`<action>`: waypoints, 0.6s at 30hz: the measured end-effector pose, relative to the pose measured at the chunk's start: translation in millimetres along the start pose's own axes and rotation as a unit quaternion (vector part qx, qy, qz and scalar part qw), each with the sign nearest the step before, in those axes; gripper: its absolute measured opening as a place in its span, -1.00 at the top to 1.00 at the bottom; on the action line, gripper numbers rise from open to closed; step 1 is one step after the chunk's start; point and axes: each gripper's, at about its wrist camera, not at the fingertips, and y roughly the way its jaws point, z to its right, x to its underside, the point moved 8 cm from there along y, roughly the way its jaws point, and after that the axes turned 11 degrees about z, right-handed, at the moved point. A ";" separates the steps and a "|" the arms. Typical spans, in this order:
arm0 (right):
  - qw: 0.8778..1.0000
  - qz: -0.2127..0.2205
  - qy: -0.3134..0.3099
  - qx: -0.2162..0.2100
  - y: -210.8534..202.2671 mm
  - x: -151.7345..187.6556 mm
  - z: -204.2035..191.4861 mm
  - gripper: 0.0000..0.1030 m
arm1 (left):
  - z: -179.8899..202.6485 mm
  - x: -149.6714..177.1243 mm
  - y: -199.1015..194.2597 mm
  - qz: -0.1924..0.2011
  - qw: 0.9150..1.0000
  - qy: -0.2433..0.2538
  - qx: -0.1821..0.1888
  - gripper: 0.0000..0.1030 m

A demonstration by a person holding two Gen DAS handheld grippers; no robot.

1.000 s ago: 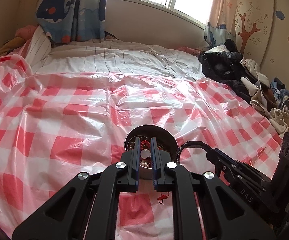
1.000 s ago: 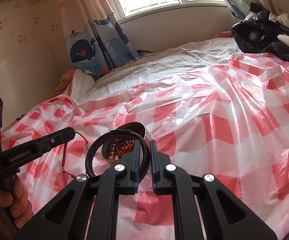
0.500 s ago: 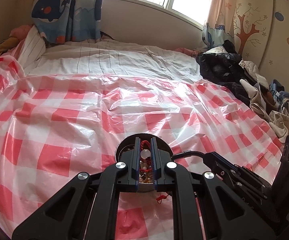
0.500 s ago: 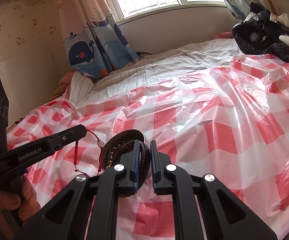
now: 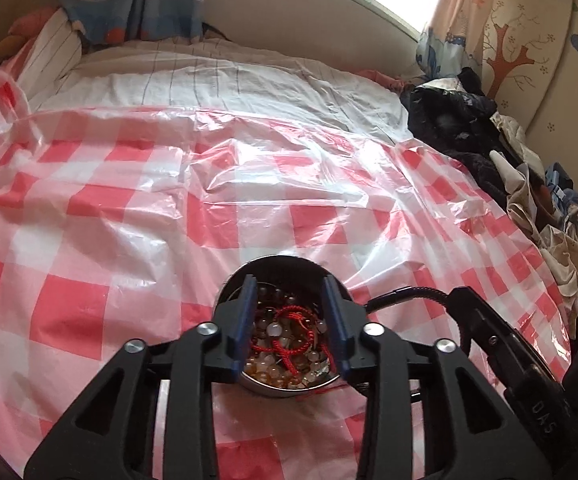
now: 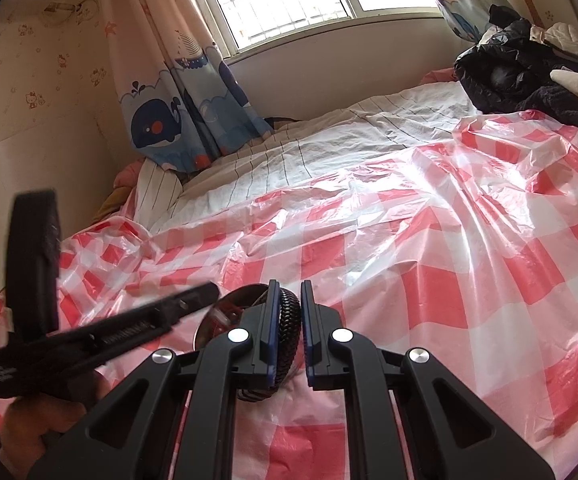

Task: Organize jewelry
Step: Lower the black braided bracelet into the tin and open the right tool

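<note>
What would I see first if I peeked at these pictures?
Probably the round metal bowl heaped with beads and a red cord bracelet, lying between the open left gripper fingers. Next, the black braided bracelet pinched in the right gripper, all over a shiny red-and-white checked sheet.

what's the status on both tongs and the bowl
Left tongs open over bowl, red cord bracelet inside. Right tongs shut on black braided bracelet. Nothing blocking.
</note>
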 end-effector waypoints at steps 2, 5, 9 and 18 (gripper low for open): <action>1.000 0.001 -0.001 -0.006 3.7 -3.1 -4.5 0.78 | -11.3 -2.8 -4.8 0.009 1.000 -0.012 -0.007 0.25; 1.000 -0.002 0.004 -0.015 11.6 -4.3 -10.0 0.78 | -27.5 -8.8 -9.9 0.019 0.999 -0.033 -0.018 0.23; 0.999 -0.010 0.014 -0.030 22.2 -3.1 -18.1 0.78 | -42.1 -12.5 -12.6 0.029 0.998 -0.052 -0.027 0.19; 0.994 -0.082 -0.074 -0.015 73.0 28.4 -42.6 0.75 | -61.0 -9.9 -12.9 0.036 0.995 -0.080 -0.039 0.12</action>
